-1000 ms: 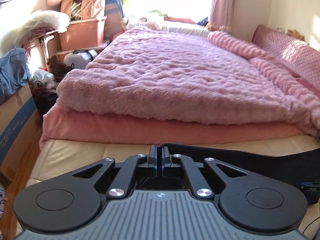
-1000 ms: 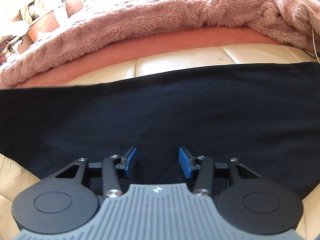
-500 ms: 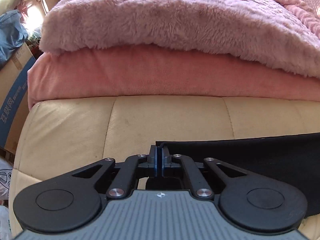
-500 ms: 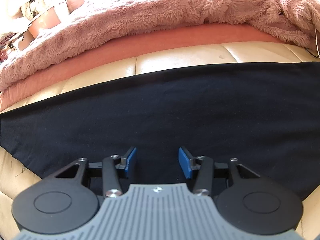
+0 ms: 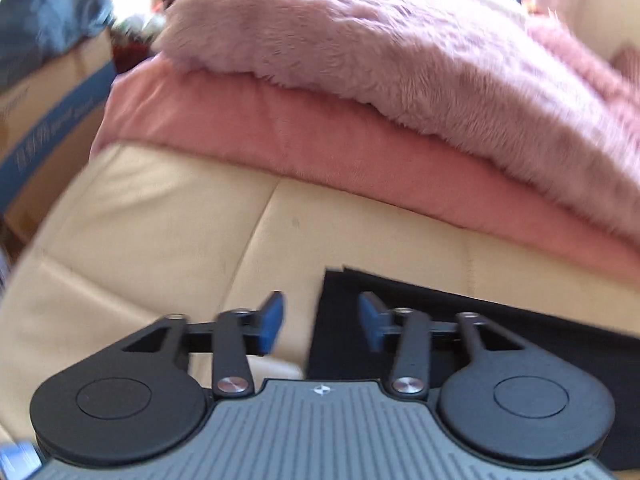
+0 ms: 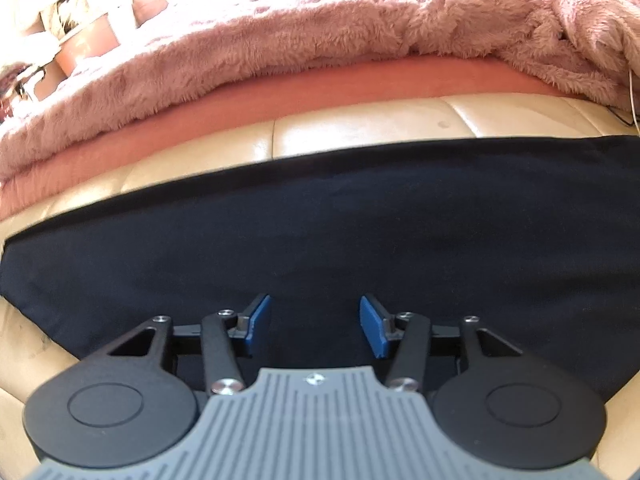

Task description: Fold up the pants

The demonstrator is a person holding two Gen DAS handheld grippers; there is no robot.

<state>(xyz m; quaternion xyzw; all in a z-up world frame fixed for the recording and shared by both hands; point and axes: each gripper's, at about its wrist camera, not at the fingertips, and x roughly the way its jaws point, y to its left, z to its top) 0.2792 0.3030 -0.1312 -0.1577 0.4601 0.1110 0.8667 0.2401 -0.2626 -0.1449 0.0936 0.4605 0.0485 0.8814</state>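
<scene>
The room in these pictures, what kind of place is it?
Most likely a bedroom in a home. A fluffy pink blanket lies over a pink sheet on a cream padded bed base, and cardboard boxes stand beside it.

One pants, two blankets

Not much to read here, honestly. The cardboard box at the left of the left wrist view has a blue stripe with pale printed characters on it, but it's way too blurred to make out. Nothing legible in the right wrist view.
</scene>
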